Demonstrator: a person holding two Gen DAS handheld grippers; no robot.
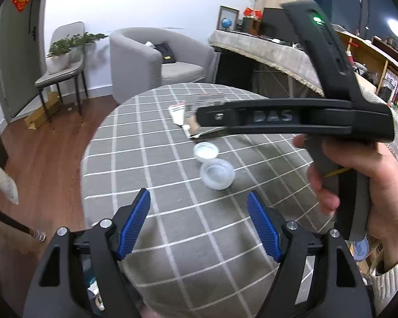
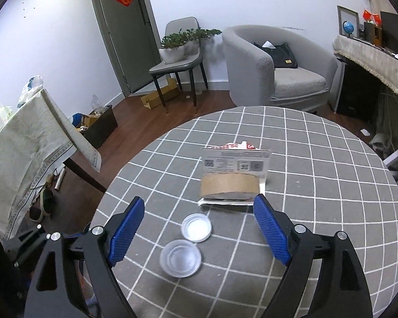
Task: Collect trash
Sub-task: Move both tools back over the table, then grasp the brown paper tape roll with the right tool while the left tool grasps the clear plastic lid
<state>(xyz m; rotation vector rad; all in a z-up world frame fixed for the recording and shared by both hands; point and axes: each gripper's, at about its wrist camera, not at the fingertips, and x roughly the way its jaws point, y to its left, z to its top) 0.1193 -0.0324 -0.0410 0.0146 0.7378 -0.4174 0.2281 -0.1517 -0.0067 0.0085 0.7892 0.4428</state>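
Evidently, with both the left gripper [image 1: 199,225] and right gripper [image 2: 199,230] held open and empty, the clear cup [image 2: 180,261] is being approached, so a closing grasp is called for.

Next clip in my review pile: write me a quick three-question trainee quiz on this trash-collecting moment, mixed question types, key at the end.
1. True or false: the right gripper is clamped on the cardboard package.
2. Multiple choice: the two clear plastic cups lie
A. on the armchair
B. side by side on the checked tablecloth
C. stacked on the package
3. Fill in: the left gripper has its blue pads ____ with nothing between them.

Key: 1 false, its jaws are open and empty; 2 B; 3 open.
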